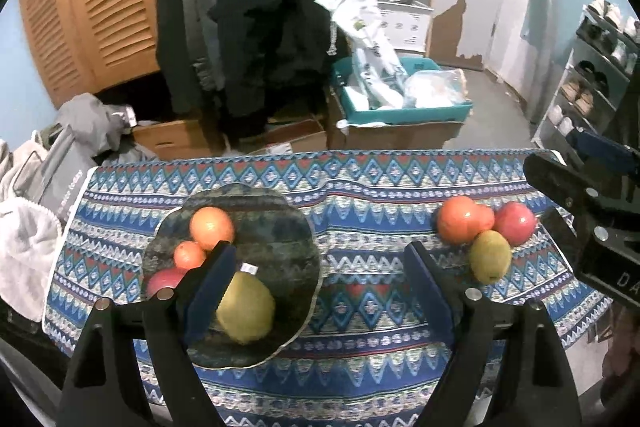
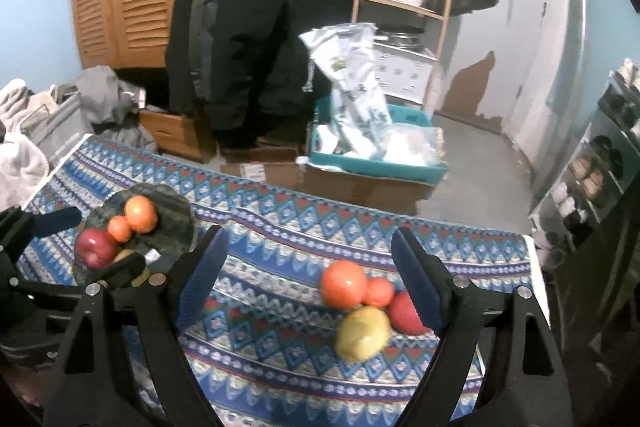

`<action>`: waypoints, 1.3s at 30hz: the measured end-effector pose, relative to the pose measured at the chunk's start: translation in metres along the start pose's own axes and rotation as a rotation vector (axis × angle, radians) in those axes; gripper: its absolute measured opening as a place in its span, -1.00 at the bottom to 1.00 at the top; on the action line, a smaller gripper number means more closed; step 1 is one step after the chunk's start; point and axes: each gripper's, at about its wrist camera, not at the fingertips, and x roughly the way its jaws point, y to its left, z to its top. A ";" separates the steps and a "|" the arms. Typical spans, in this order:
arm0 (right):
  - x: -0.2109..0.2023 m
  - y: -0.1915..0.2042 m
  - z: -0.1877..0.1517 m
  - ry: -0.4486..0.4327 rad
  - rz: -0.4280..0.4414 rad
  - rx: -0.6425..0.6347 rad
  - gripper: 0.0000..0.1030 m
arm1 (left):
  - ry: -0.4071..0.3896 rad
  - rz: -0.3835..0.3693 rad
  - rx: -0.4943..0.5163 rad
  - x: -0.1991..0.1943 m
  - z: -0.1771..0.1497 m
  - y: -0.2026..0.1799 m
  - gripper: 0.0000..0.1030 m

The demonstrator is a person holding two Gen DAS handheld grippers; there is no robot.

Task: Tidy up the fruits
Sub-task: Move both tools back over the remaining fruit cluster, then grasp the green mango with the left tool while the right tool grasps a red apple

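Left wrist view: the left gripper (image 1: 320,267) stands spread and empty above the dark plate (image 1: 280,223), which holds two oranges, a red apple and a green pear (image 1: 246,309). Judged step: between placements, four fruits sorted. The patterned tablecloth (image 1: 360,367) covers the table; coats, boxes and a shoe rack stand beyond.

Right wrist view: the right gripper (image 2: 310,269) is spread, holding nothing. The loose group (image 2: 362,301), two oranges, an apple and a yellow-green pear, lies on the cloth just below its right finger. The next move likely calls for lowering over one fruit, closing gently, then carrying it to the plate.
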 end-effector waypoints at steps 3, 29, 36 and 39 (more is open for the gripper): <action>-0.003 -0.014 -0.007 -0.001 -0.022 0.017 0.64 | -0.002 -0.019 0.020 0.000 0.002 -0.013 0.68; -0.015 -0.117 -0.050 0.029 -0.150 0.168 0.65 | 0.016 -0.085 0.186 0.013 0.002 -0.115 0.74; 0.004 -0.134 -0.064 0.102 -0.140 0.213 0.65 | 0.060 -0.101 0.198 0.035 -0.002 -0.133 0.74; 0.015 -0.140 -0.074 0.142 -0.131 0.234 0.65 | 0.095 -0.115 0.197 0.048 -0.004 -0.140 0.74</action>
